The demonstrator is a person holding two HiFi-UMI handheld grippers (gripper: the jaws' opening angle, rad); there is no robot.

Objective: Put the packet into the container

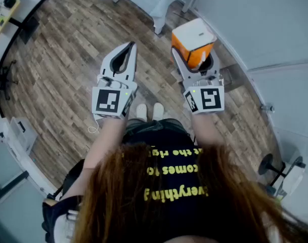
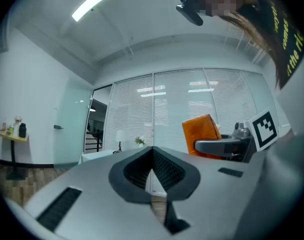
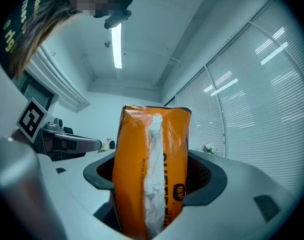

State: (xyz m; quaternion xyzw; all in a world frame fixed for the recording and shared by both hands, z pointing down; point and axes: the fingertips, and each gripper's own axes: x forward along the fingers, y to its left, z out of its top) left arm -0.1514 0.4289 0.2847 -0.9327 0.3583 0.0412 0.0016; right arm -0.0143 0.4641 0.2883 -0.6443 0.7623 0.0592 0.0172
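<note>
An orange packet (image 1: 193, 43) with a white crimped seam stands upright between the jaws of my right gripper (image 1: 197, 59), which is shut on it. In the right gripper view the packet (image 3: 151, 170) fills the gap between the two dark pads. The jaws of my left gripper (image 1: 129, 45) are shut, their tips meet and nothing is between them (image 2: 152, 150). Both grippers are held side by side at waist height above the floor. From the left gripper view the packet (image 2: 201, 129) shows to the right. No container shows in any view.
Wooden plank floor (image 1: 68, 49) lies below. The legs of a white table (image 1: 159, 11) stand ahead, a curved white wall (image 1: 265, 29) runs along the right, and a small yellow side table (image 1: 4, 11) is far left. The person's shoes (image 1: 148, 110) are between the grippers.
</note>
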